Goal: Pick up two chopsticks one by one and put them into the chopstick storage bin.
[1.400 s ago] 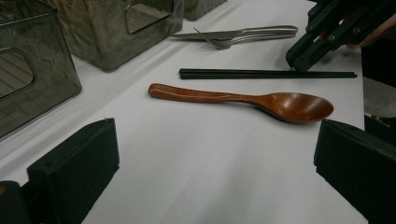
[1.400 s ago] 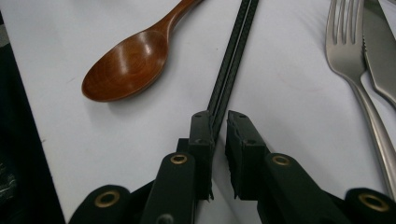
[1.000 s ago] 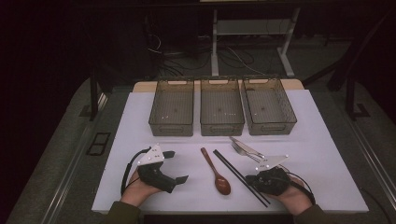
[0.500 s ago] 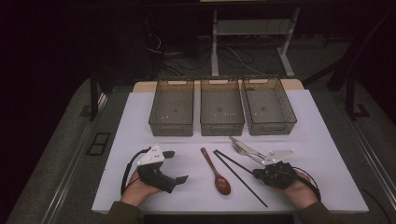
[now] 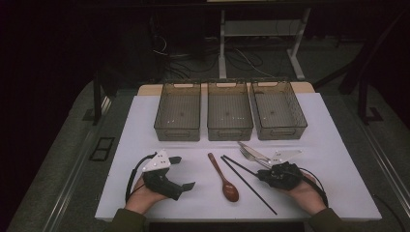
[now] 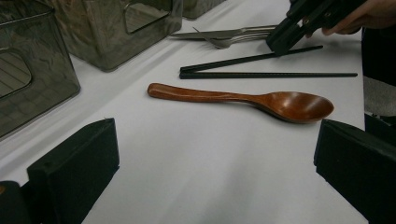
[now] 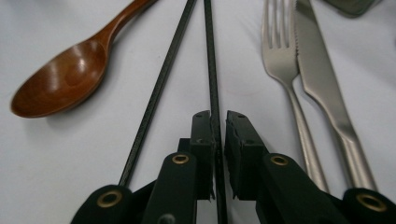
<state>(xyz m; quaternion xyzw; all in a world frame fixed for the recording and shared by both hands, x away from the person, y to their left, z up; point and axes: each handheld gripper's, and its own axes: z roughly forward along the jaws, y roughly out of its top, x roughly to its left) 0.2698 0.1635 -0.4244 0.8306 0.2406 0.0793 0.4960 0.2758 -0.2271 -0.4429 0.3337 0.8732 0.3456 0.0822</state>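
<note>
Pinching one black chopstick (image 7: 213, 84) on the white desk (image 5: 333, 159), the right gripper (image 7: 215, 122) has its fingers closed on it, ready to lift; the left gripper (image 6: 215, 163) rests idle, fingers spread, nearer the wooden spoon (image 6: 243, 99).

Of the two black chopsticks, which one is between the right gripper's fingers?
The chopstick nearer the fork, the right-hand one in the right gripper view. It runs between the right gripper fingers, pinched; the other chopstick, beside the wooden spoon, lies free.
</note>
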